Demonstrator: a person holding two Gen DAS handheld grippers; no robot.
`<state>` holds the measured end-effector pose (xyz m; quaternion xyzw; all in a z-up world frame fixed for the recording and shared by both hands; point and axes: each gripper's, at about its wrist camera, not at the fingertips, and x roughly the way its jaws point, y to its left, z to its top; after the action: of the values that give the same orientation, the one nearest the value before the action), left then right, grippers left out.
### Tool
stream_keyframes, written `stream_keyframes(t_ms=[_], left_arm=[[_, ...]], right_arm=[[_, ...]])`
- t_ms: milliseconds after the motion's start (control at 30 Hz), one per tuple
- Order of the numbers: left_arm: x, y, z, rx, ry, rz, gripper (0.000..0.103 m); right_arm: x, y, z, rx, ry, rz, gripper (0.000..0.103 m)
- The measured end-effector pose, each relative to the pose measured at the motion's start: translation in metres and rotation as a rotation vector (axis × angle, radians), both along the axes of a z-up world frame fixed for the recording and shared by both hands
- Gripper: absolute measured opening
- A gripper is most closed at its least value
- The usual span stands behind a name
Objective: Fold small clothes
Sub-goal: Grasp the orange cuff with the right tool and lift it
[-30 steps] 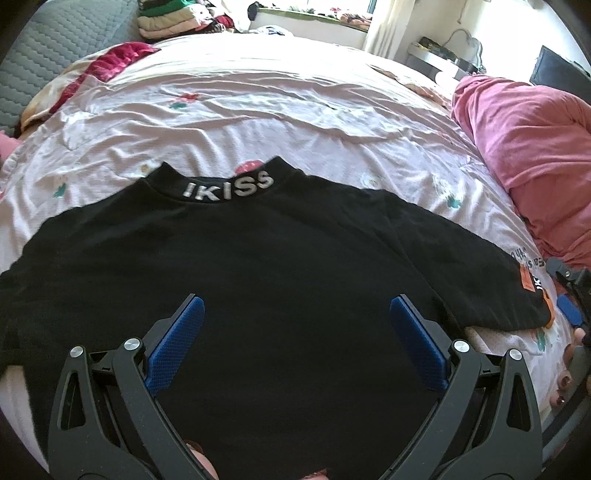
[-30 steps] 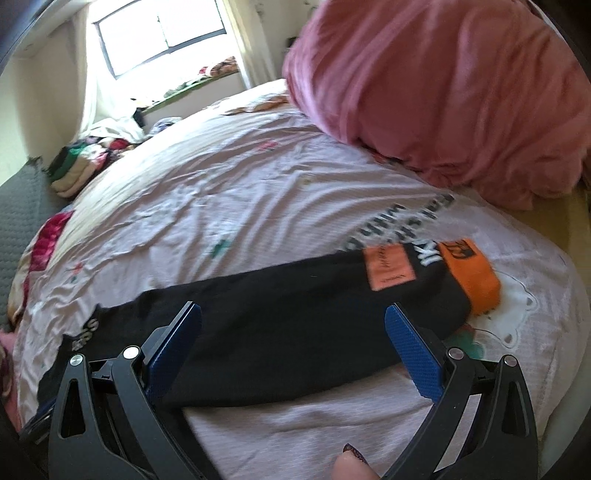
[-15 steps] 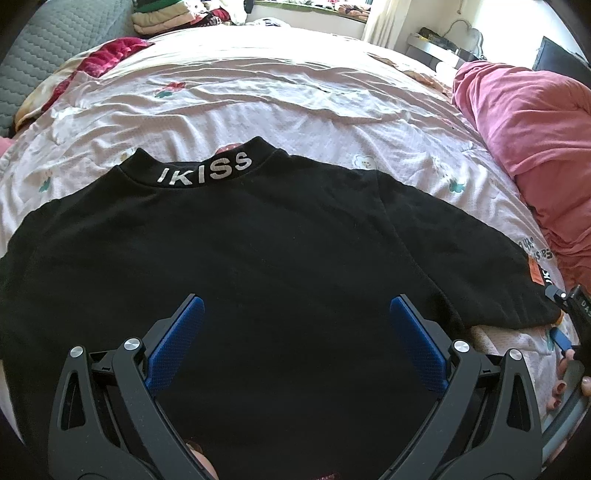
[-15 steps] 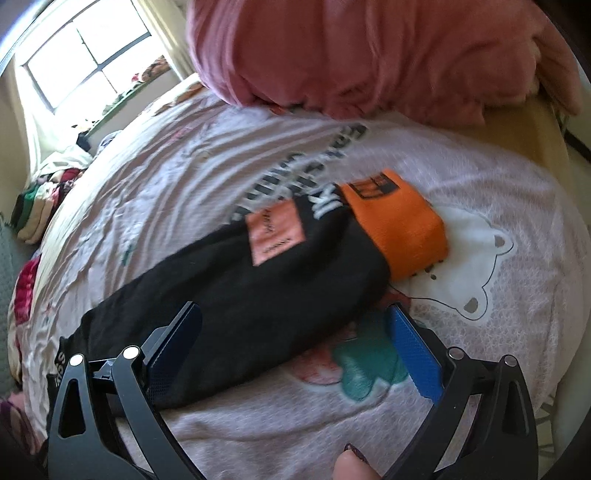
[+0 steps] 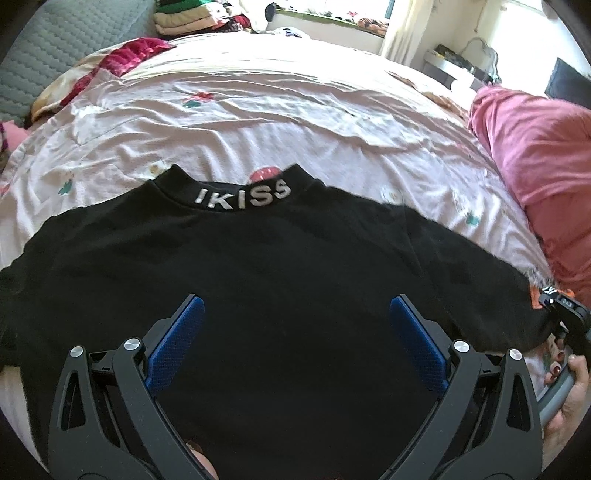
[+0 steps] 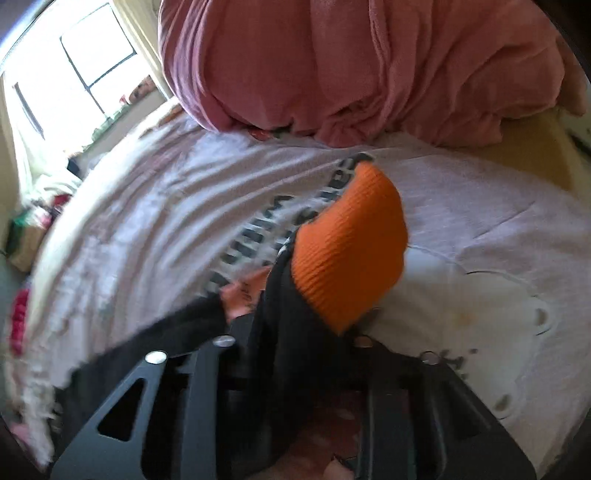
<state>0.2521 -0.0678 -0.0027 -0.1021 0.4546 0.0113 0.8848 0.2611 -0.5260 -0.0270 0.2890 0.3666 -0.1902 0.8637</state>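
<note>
A small black sweater lies flat on the bed, its collar lettered IKISS pointing away. My left gripper hovers open over the sweater's body, nothing between its blue pads. My right gripper is at the end of the right sleeve. Its jaws are closing with the black sleeve fabric bunched between them. The orange cuff stands up just past the fingertips, whose pads are hidden by the cloth. In the left wrist view the right gripper shows at the sleeve's end.
The pale printed bed sheet spreads around the sweater. A heaped pink blanket sits close behind the cuff on the right. Folded clothes are stacked at the far edge. A hand with painted nails holds the right gripper.
The right gripper dropped onto the sleeve end and its wide jaws came together around the fabric, lifting the orange cuff. The left gripper stays open over the sweater's body.
</note>
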Motion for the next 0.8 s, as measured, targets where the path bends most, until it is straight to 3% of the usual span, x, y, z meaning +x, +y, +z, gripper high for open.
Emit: stream_keyframes(t_ms=[200,400,533,800], left_arm=[[0.003,0.011,0.007,-0.053,-0.023,0.023,0.095],[0.005,0.024,0.015,-0.072,-0.032,0.048,0.095],[0.002,0.041,0.023,-0.100,-0.048,0.075,0.095],[-0.011,0.079,0.031,-0.220,-0.067,0.108,0.095]], right_arm=[[0.002,0.042,0.042,-0.035,-0.157,0.138,0.021],[0.009,0.096,0.078,-0.055,-0.275,0.355,0.021],[0.017,0.133,0.086,-0.069,-0.307,0.483,0.021],[0.013,0.198,0.089,-0.145,-0.285,0.638,0.021]])
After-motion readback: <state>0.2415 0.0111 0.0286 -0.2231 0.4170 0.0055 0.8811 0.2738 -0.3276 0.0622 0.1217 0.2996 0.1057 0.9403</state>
